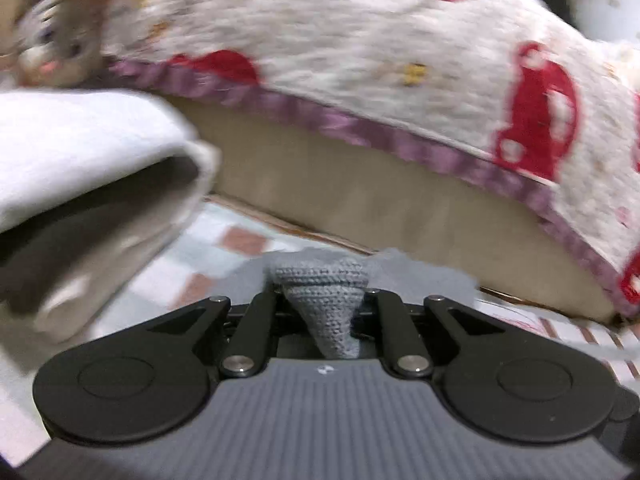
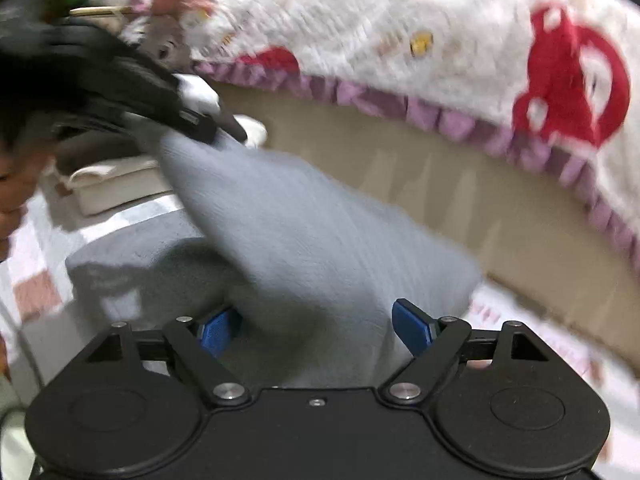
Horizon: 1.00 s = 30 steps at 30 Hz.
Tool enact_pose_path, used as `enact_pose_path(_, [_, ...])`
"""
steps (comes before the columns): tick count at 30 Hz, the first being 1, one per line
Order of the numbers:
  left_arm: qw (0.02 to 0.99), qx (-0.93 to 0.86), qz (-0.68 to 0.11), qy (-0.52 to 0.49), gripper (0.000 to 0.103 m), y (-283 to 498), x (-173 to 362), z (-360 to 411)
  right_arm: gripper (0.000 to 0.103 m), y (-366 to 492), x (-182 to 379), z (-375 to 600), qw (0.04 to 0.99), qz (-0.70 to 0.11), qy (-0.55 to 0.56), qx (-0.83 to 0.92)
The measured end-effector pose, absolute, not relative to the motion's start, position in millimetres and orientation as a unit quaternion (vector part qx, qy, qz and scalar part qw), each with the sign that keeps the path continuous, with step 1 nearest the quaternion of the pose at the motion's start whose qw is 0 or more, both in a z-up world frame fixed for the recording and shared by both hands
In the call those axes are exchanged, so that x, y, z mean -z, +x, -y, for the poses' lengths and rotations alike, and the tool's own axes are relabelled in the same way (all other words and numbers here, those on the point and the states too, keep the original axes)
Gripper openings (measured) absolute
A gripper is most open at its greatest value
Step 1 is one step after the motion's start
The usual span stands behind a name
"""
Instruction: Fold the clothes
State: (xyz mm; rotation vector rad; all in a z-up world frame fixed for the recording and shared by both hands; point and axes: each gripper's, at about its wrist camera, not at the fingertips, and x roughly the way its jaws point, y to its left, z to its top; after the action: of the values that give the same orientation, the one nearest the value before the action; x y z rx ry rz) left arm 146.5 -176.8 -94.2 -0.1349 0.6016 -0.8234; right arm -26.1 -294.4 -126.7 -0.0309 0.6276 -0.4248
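Left gripper (image 1: 320, 300) fingers pinch the grey knit garment (image 2: 304, 216) — right gripper (image 2: 316, 330) fingers spread wide, cloth between them.

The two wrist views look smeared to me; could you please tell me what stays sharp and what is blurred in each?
Left wrist view: the left gripper and the grey knit pinched in it are crisp, while the blanket and soft toy streak with motion blur. Right wrist view: the right gripper is sharp; the grey garment and blanket are smeared.
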Motion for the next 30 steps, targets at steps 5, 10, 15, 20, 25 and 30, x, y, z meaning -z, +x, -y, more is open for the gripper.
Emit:
enact_pose_path(5, [0.87, 0.322, -0.362, -0.097, 0.011, 181, 146, 131, 0.086, -7, 142, 296, 0.932, -0.322, -0.019, 0.166])
enact_pose_path(10, [0.867, 0.306, -0.372, -0.127, 0.011, 189, 146, 103, 0.084, -6, 142, 296, 0.941, -0.32, -0.051, 0.101])
enact_pose_path(15, [0.854, 0.308, -0.393, -0.144, 0.011, 194, 150, 113, 0.082, -25, 123, 282, 0.94, -0.309, -0.082, 0.12])
enact_pose_path(20, [0.846, 0.302, -0.411, -0.156, 0.011, 197, 163, 113, 0.085, -16, 140, 236, 0.924, -0.327, -0.167, 0.103])
enact_pose_path(25, [0.845, 0.299, -0.409, -0.17, 0.011, 200, 159, 109, 0.089, 16, 175, 230, 0.892, -0.362, -0.202, 0.182])
enact_pose_path(30, [0.853, 0.288, -0.409, -0.149, 0.011, 200, 164, 116, 0.075, 18, 172, 232, 0.894, -0.337, -0.237, 0.179])
